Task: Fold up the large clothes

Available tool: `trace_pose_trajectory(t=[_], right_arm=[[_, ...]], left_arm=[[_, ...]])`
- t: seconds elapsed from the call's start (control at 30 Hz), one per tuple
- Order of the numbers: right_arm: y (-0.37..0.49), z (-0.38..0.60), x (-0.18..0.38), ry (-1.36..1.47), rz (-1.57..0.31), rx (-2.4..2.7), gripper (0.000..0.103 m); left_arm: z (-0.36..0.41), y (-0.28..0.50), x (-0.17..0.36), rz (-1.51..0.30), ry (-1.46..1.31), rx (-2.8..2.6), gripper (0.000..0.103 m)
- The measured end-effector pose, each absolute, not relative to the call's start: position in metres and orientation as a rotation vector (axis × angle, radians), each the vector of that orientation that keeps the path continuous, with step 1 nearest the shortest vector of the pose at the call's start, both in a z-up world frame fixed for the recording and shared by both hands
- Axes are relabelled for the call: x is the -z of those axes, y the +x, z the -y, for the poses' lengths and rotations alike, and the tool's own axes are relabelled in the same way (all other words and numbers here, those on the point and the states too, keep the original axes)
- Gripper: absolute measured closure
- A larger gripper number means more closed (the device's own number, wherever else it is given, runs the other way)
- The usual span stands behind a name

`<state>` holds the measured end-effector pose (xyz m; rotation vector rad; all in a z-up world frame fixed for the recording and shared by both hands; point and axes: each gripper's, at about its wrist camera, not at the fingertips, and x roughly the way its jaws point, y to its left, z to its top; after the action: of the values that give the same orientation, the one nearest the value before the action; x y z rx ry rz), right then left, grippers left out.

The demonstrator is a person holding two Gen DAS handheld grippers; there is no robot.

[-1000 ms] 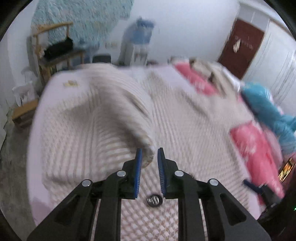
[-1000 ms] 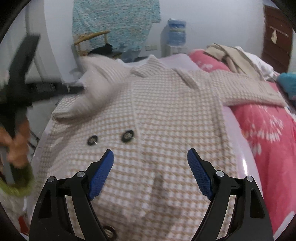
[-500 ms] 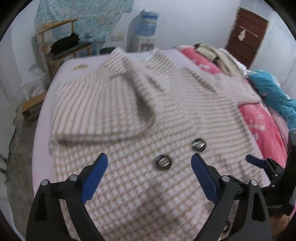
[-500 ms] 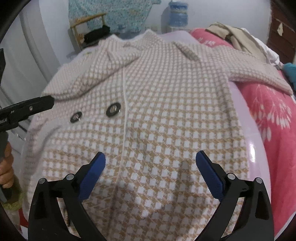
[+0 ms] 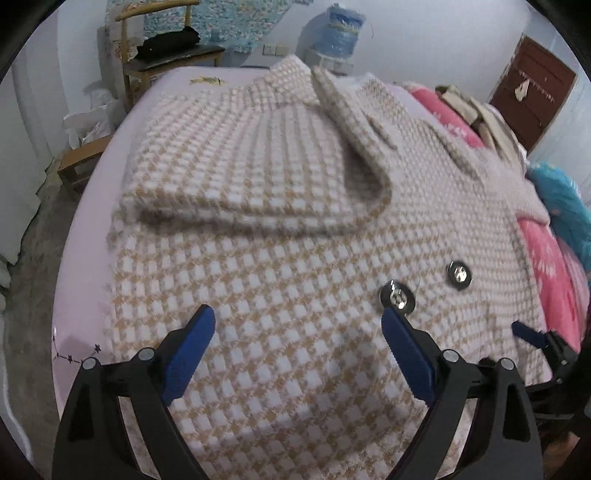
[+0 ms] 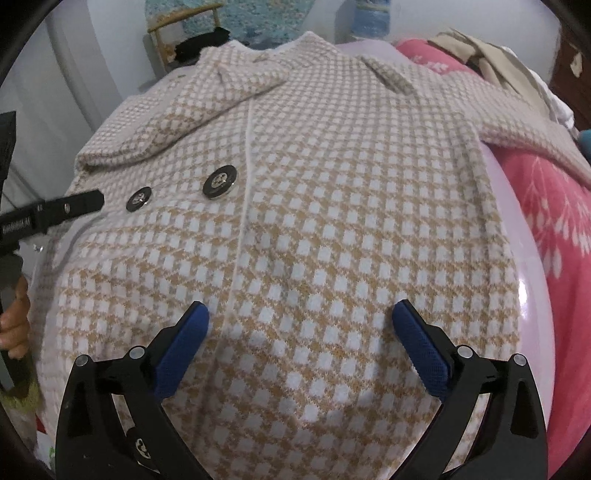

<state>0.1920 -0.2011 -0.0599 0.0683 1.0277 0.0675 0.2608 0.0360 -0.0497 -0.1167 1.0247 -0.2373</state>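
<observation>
A beige and white checked coat [image 6: 332, 206] lies front up on the bed, with two metal buttons [image 6: 219, 181] near its middle seam. Its left sleeve [image 5: 240, 173] is folded across the chest. The other sleeve [image 6: 524, 136] stretches out to the right over the pink blanket. My left gripper [image 5: 297, 315] is open just above the coat's lower left part, with nothing between its blue pads. My right gripper [image 6: 301, 312] is open wide over the lower front, to the right of the seam, and holds nothing.
A lilac sheet [image 5: 85, 258] covers the bed, whose left edge drops to a grey floor. A pink flowered blanket [image 6: 554, 221] and a clothes pile [image 6: 491, 62] lie on the right. Beyond the bed stand a wooden chair [image 5: 159, 55] and a water bottle [image 5: 341, 29]. A hand [image 6: 16, 317] shows at the left edge.
My left gripper has opened and let go of the sleeve, which now lies folded over the chest. Both grippers have sunk toward the coat's lower part, and the right one has opened wider.
</observation>
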Motion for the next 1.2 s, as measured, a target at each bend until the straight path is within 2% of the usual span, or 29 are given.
trace_pose_trajectory(t=[0.17,0.3,0.53,0.73,0.83,0.93,1.0,1.03,1.1,1.2], right_arm=[[0.207,0.209,0.05,0.059,-1.106,-0.113,0.007],[0.229,0.209,0.004,0.04,-1.002,-0.194,0.007],[0.33,0.196,-0.057,0.073,-0.851,-0.282,0.009],[0.42,0.134,-0.044,-0.016,-0.876,-0.299,0.016],[0.466,0.105,-0.023,-0.061,-0.94,-0.259,0.022],[0.483,0.088,-0.006,-0.135,-0.977,-0.199,0.03],[0.49,0.086,0.006,-0.196,-0.993,-0.142,0.047],[0.488,0.092,0.009,-0.174,-1.001,-0.145,0.05],[0.477,0.109,0.007,-0.102,-1.001,-0.149,0.071],[0.442,0.14,-0.013,-0.019,-0.943,-0.128,0.084]], left_arm=[[-0.051,0.27,0.031,-0.929,-0.138,0.197,0.013],[-0.063,0.292,0.026,-0.9,-0.121,0.093,0.013],[-0.086,0.327,0.039,-0.899,-0.121,-0.04,0.013],[-0.1,0.334,0.057,-0.955,-0.162,-0.072,0.013],[-0.1,0.334,0.059,-0.961,-0.176,-0.077,0.013],[-0.099,0.333,0.061,-0.959,-0.179,-0.079,0.013],[-0.098,0.332,0.062,-0.957,-0.17,-0.08,0.013],[-0.098,0.332,0.062,-0.957,-0.166,-0.079,0.013],[-0.097,0.33,0.061,-0.958,-0.164,-0.074,0.013],[-0.099,0.33,0.062,-0.961,-0.169,-0.069,0.013]])
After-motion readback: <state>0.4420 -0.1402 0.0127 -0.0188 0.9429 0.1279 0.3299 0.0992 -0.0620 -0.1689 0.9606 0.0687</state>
